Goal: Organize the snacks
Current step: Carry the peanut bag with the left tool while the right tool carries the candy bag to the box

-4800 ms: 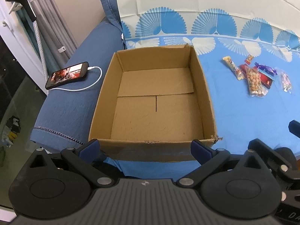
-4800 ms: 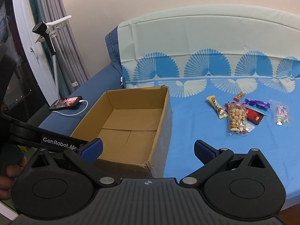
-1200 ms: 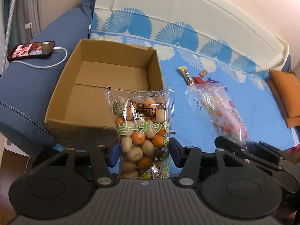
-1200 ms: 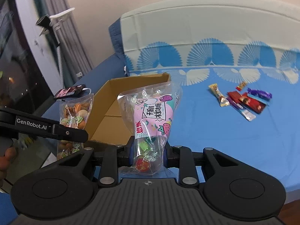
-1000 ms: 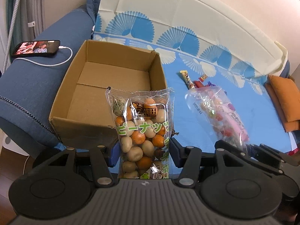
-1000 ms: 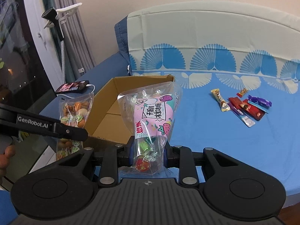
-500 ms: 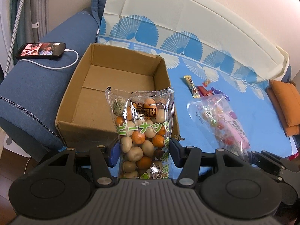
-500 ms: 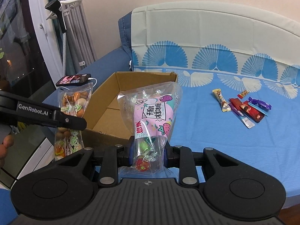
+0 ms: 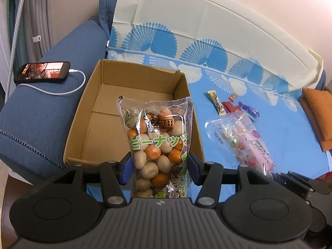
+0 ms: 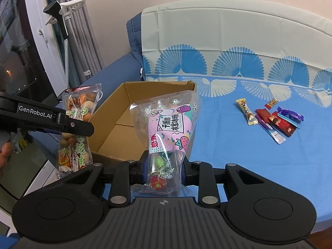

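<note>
In the left wrist view, the left gripper (image 9: 158,169) is clamping the lower part of a clear peanut snack bag (image 9: 157,143), its blue pads pressing the bag's two sides at the bottom centre of the frame. The bag is standing upright between the fingers, its top edge reaching over the near right part of an open cardboard box (image 9: 87,112) (nothing is lying inside it). The box is sitting on the blue sheet (image 9: 280,128) just above the gripper, against a blue sofa arm where a phone (image 9: 42,74) is lying at the upper left with a white cable (image 9: 68,92) plugged in.

In the right wrist view, the right gripper (image 10: 165,171) is pinching the narrow lower end of a pink candy bag (image 10: 168,128) at the bottom centre, jaws set close together. The bag is flaring upward in front of the box's right wall. Well apart, at the right of the frame, a cluster of small wrapped candies (image 10: 269,117) is lying on the sheet.
</note>
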A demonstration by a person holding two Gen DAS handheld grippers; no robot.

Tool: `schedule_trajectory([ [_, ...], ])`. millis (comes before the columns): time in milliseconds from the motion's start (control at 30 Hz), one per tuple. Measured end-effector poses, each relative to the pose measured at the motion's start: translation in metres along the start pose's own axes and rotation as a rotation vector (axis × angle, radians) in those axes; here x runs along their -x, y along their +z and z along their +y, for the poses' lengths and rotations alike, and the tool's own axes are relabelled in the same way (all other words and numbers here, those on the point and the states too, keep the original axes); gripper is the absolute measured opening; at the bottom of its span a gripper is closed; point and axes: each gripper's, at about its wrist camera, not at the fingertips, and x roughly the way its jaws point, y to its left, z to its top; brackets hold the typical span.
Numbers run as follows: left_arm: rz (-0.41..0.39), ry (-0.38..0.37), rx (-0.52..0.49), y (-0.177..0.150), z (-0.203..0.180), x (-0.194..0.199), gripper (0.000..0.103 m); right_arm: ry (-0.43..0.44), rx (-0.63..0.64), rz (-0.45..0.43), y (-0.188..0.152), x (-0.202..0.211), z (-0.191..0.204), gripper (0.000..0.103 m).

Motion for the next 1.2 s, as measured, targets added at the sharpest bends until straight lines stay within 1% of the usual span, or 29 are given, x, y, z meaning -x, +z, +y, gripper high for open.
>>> schedule_trajectory([
  [167, 0.001, 0.009, 0.007, 0.015, 0.005, -0.012, 0.059, 0.010, -0.002, 0.007, 0.007, -0.014, 0.002, 0.031],
  [433, 0.014, 0.033, -0.003, 0.041, 0.009, -0.040, 0.059, 0.027, -0.049, 0.022, 0.024, -0.045, -0.001, 0.032],
  [700, 0.062, 0.080, -0.030, 0.063, 0.014, -0.083, 0.059, 0.045, -0.072, 0.033, 0.038, -0.083, -0.002, 0.032],
  [900, 0.088, 0.103, -0.049, 0.074, 0.023, -0.110, 0.059, 0.051, -0.083, 0.048, 0.047, -0.113, -0.002, 0.033],
  [1200, 0.134, 0.129, -0.065, 0.080, 0.033, -0.144, 0.060, 0.052, -0.081, 0.075, 0.057, -0.149, -0.003, 0.034],
])
